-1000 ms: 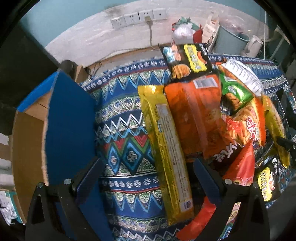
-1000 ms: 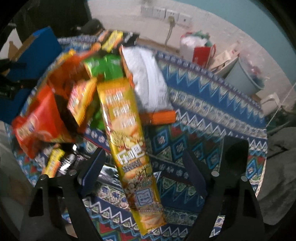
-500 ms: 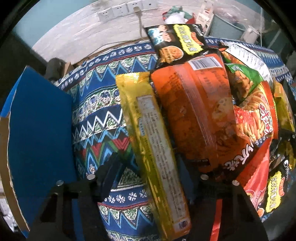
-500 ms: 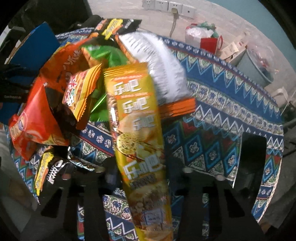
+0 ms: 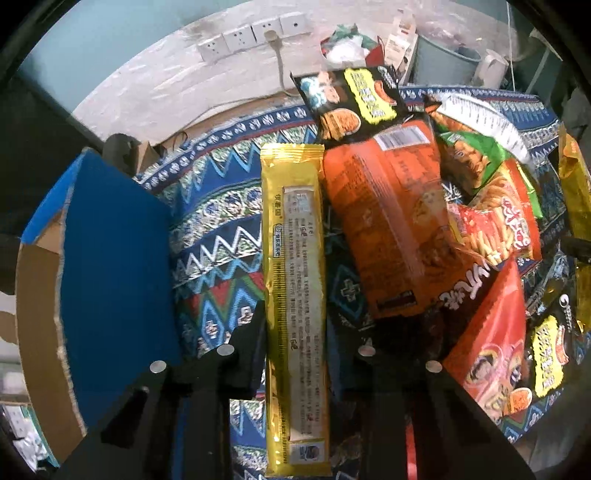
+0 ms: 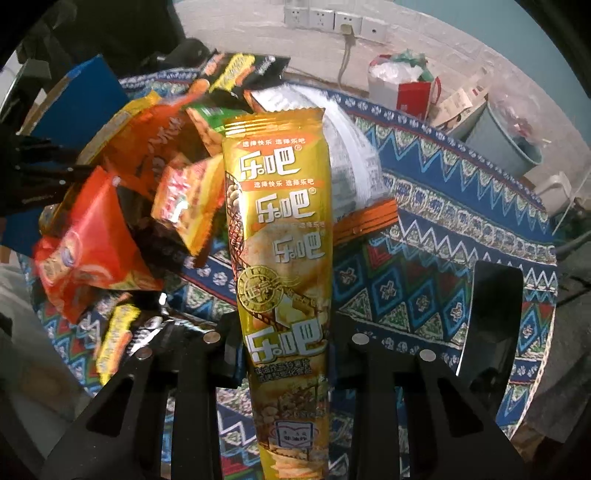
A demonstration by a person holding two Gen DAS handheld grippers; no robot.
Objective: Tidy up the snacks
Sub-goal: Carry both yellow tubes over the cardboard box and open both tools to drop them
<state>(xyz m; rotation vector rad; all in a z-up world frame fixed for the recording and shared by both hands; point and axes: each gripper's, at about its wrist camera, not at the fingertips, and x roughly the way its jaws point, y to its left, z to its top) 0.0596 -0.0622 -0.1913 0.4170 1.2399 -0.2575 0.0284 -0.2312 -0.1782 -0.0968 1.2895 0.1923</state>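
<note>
My left gripper (image 5: 295, 332) is shut on a long yellow snack packet (image 5: 295, 280), back side up, held upright off the patterned cloth. My right gripper (image 6: 284, 332) is shut on another long yellow chip packet (image 6: 284, 258), printed front up, lifted above the table. A heap of snack bags lies between them: a big orange bag (image 5: 391, 221), a black-and-yellow bag (image 5: 351, 99), a red bag (image 5: 495, 343) and a green bag (image 5: 476, 158). In the right wrist view the heap (image 6: 147, 192) sits to the left of my packet.
A blue-lined cardboard box (image 5: 110, 266) stands open at the left of the left wrist view. The table carries a blue patterned cloth (image 6: 424, 280). Behind are wall sockets (image 5: 255, 33), a grey bucket (image 6: 506, 140) and a red-and-white bag (image 6: 402, 85).
Both grippers closed from open onto their yellow packets and lifted them; each packet now stands upright between the fingers.
</note>
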